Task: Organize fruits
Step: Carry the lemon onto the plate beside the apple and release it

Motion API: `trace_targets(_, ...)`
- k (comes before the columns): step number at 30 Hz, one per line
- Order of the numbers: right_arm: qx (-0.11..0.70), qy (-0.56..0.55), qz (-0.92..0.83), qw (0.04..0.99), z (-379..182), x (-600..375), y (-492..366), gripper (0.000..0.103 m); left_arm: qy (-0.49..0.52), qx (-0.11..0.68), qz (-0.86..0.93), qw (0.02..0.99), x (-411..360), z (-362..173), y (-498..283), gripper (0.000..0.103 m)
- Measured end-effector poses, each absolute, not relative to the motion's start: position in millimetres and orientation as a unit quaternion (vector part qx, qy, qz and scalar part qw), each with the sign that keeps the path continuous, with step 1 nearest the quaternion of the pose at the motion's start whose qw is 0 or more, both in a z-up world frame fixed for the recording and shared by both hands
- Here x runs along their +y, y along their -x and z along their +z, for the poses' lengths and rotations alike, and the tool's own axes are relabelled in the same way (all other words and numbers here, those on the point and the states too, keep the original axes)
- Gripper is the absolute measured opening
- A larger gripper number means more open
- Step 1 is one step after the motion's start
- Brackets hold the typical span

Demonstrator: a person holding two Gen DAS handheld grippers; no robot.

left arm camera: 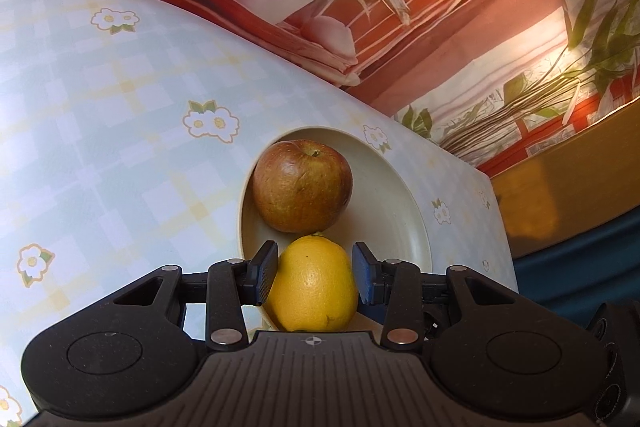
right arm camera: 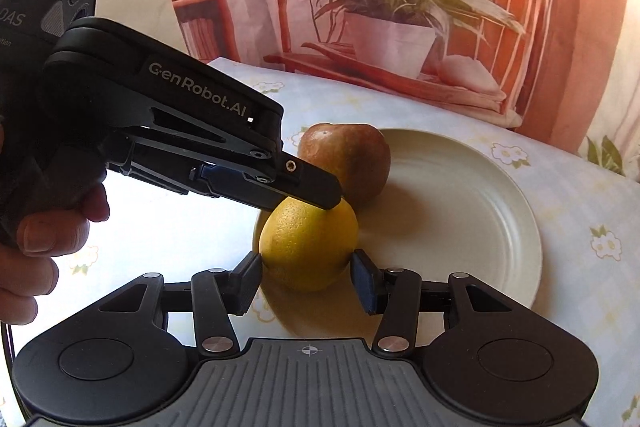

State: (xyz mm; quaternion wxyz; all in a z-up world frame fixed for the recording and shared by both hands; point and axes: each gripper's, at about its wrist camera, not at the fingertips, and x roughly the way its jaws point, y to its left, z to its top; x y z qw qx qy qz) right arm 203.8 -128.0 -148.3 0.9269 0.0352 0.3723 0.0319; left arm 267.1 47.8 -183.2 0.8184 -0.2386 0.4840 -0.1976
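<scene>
Resting at the near left edge of the plate, the orange is flanked by both tools at once. The left hand-held gripper is set round it from that side; in the left wrist view the left pad touches the peel, while the right pad sits at its edge, so contact there cannot be told, and whether the fruit is gripped or just let go cannot be told. In the right wrist view this tool is seen slanting down from the left, its finger lying over the top of the fruit. The right hand-held gripper is held with its jaws apart, just near of the orange, closed on nothing. Such a pose is judged to suit a placing or a steadying. The apple lies on the plate's far left part, touching or almost touching the orange. The plate stands on the counter, under a flowered cloth, so that the fruits are gathered in one dish.
</scene>
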Motion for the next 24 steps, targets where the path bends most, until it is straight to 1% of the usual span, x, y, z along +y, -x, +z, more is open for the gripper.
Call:
trace_targets(10, 0.365, -0.036, 0.029, 0.93, -146.3, -127.1, -219.0, 0.045, 0.248, 0.43, -0.139, 0.857, 68.8, -163.3, -245.4, 0.042)
trace_targets(14, 0.359, -0.013, 0.025, 0.933, -144.6, -120.4, -225.6, 0.046, 0.244, 0.412, -0.115, 0.87, 74.5, -156.0, -236.9, 0.042)
trace_targets(21, 0.353, 0.002, 0.011, 0.936, -143.9, -112.2, -231.7, 0.047, 0.263, 0.397, -0.099, 0.874, 93.2, -144.8, -221.5, 0.042)
trace_targets(24, 0.341, 0.005, 0.005, 0.94, -141.7, -111.6, -226.1, 0.055, 0.252, 0.39, -0.087, 0.881, 96.2, -139.2, -216.0, 0.042)
